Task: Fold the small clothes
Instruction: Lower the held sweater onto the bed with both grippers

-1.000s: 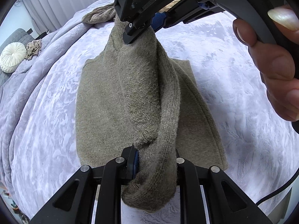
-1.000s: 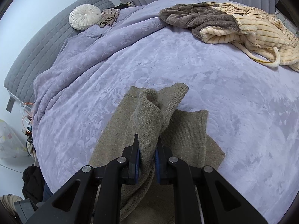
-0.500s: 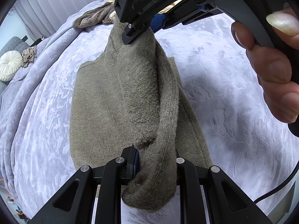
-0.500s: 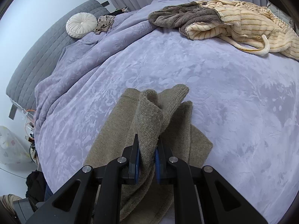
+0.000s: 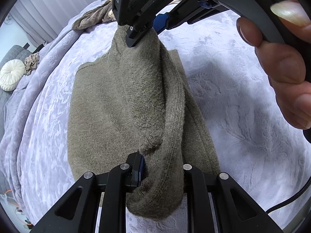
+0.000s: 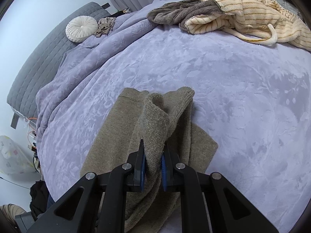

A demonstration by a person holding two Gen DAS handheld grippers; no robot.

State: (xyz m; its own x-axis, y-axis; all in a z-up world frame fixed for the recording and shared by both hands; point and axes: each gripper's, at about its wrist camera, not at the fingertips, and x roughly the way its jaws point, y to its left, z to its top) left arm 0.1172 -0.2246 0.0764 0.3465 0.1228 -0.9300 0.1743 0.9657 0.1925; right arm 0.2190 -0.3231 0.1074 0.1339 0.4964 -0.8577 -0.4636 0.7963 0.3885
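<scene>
An olive knit garment (image 5: pixel 108 104) lies on the lilac bedspread (image 5: pixel 233 116), with one edge lifted off it. My left gripper (image 5: pixel 161 167) is shut on the near end of that lifted edge. My right gripper (image 5: pixel 143 33) is shut on the far end, seen from outside in the left wrist view. In the right wrist view the right gripper (image 6: pixel 152 163) pinches a fold of the olive garment (image 6: pixel 116 136), and the rest of the garment spreads flat below it. The lifted edge hangs as a thick roll between the two grippers.
A heap of brown and cream striped fleece clothes (image 6: pixel 233 17) lies at the far side of the bed. A round white cushion (image 6: pixel 81 29) and a small beige cloth (image 6: pixel 105 26) sit by the grey headboard (image 6: pixel 38 62). The bed's edge drops off at the left.
Both grippers have carried the lifted edge sideways over the flat part of the garment, so less of the flat part shows on the right. Both grips are unchanged.
</scene>
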